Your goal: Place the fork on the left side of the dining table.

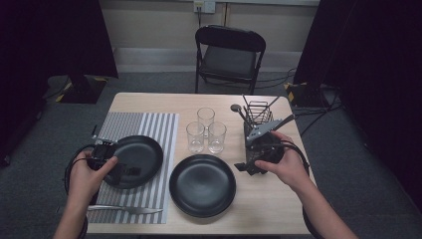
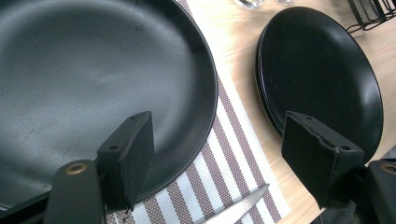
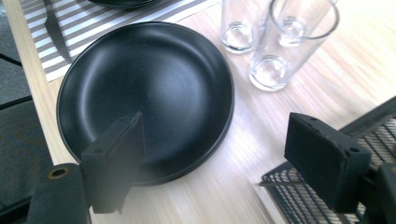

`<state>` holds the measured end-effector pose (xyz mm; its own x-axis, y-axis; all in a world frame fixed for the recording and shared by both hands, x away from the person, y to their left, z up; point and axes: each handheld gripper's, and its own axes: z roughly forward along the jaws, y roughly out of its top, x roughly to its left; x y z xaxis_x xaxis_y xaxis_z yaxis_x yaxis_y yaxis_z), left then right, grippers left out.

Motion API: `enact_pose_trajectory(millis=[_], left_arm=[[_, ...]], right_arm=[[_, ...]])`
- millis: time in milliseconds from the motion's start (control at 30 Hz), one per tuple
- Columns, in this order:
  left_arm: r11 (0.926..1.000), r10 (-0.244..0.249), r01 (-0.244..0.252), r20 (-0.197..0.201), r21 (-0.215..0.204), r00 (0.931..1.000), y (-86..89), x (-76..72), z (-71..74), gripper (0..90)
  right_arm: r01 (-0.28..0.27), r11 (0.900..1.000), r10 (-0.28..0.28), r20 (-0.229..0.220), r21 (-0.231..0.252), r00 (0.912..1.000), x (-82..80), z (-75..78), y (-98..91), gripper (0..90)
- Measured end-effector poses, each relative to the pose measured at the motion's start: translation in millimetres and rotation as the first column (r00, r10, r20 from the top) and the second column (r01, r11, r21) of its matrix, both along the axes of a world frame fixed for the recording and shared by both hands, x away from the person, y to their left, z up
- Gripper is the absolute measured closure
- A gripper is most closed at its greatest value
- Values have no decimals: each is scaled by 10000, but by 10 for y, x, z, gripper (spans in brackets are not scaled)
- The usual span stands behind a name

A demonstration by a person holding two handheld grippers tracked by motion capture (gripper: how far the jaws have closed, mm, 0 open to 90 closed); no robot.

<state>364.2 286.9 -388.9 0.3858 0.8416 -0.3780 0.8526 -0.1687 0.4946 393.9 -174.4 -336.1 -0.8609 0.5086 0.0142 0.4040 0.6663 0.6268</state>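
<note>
The left tongs hang wide open over the near edge of the plate on the striped mat, gripping nothing; in the left gripper view one jaw sits over the plate's rim and the other out over the mat toward the second plate. The right tongs are also spread and empty, poised at the wire caddy on the counter by the person's right hand, with the second plate just beside them. Judging from this, the likeliest trouble on the left is a poor bite: the rim is thin, glossy and sloped, so jaws closing on it at a shallow angle could slip off or tip the plate up and drag the mat. The knife lies on the mat's near edge, close under the left tongs, and a low sweep could knock it off the counter. On the right, the three glasses stand bunched near the caddy; a wide swing of the open jaws or the trailing cable could topple one onto the second plate. The caddy's mesh could also snag a jaw tip, and pulling a utensil out at an angle may tilt the whole caddy. No brand, label or writing can be read on any of these things.
</note>
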Motion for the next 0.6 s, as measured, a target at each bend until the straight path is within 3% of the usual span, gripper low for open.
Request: enact_pose_trajectory(millis=[600], left_arm=[[9999,-156,156,-27,-2,9999,-56,37,2,255]], right_arm=[[830,9965,-829,154,-52,9964,84,123,-276,219]])
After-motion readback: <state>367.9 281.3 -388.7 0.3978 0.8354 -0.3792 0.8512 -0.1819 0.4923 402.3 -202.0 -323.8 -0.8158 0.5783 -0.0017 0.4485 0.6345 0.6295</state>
